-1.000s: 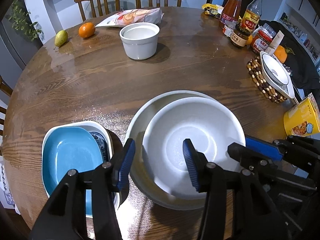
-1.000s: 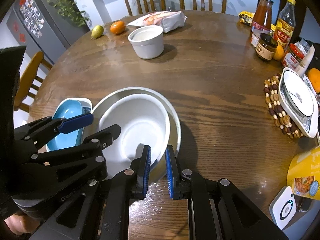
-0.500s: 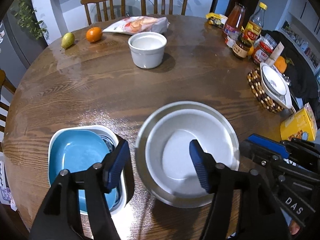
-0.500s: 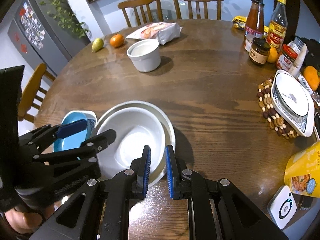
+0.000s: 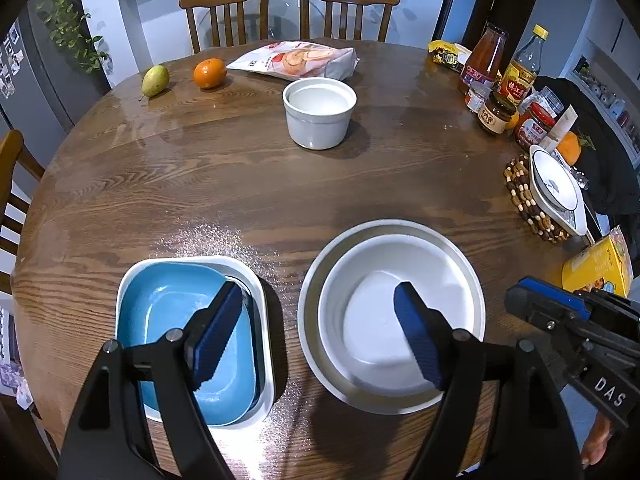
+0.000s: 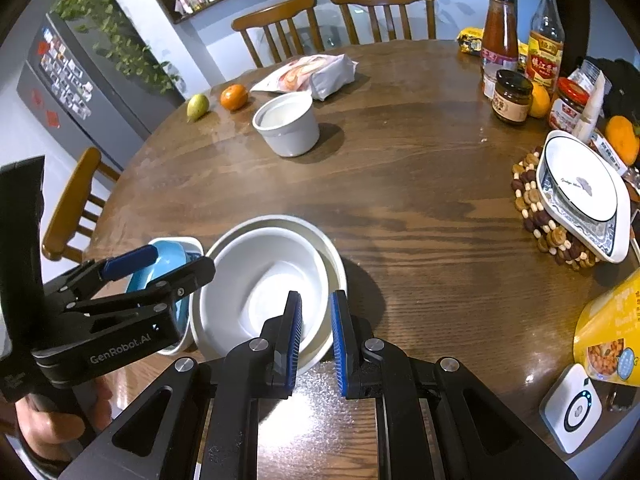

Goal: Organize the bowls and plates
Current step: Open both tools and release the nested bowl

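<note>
A white bowl (image 5: 384, 312) sits nested in a larger white bowl (image 5: 460, 256) at the table's near side; the stack also shows in the right wrist view (image 6: 264, 276). A blue dish (image 5: 168, 328) lies in a white square dish (image 5: 260, 304) to its left. My left gripper (image 5: 320, 332) is open and empty, raised above and between the two stacks. My right gripper (image 6: 316, 320) is narrowly open and empty, above the near rim of the bowl stack. A deep white bowl (image 5: 319, 112) stands farther back. A white plate with blue trim (image 6: 580, 196) rests on a beaded trivet (image 6: 532, 204) at the right.
A pear (image 5: 155, 79), an orange (image 5: 209, 73) and a snack bag (image 5: 296, 58) lie at the far side. Bottles and jars (image 5: 504, 92) crowd the far right. A yellow box (image 5: 596, 268) and a small white device (image 6: 572, 412) sit at the near right edge.
Both grippers have pulled back and risen from the bowl stack, so more of the table shows. The right gripper's gap has widened slightly. The dishes have not moved.
</note>
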Motion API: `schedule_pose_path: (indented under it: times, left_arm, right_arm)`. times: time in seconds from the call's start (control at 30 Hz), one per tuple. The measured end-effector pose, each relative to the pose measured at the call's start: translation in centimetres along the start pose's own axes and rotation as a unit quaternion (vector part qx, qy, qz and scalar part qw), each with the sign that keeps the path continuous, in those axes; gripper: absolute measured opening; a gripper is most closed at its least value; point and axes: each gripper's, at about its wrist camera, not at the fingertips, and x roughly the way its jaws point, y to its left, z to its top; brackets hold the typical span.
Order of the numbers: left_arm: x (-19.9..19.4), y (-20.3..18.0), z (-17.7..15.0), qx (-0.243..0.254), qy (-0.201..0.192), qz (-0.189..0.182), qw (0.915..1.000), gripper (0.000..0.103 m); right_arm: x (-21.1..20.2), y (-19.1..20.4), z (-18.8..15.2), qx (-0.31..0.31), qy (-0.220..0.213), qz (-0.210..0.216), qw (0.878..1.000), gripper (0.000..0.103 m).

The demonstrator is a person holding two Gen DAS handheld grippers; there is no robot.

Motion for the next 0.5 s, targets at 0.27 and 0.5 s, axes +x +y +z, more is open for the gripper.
schedule_pose_path:
  times: [0.27,0.5]
  left_arm:
    - [-1.1,0.2,0.9,0.003,-0.017,0.006,0.9998,0.086]
    - [-1.8,0.6,1.9,0.007,-0.030,0.012,0.9994,0.092]
  right_arm:
    - [-1.8,-0.7,1.0,0.021,-0.035,0.004,0.999,0.052]
    - [-3.3,-0.8,2.2,0.026,-0.062,0.015,0.998,0.060]
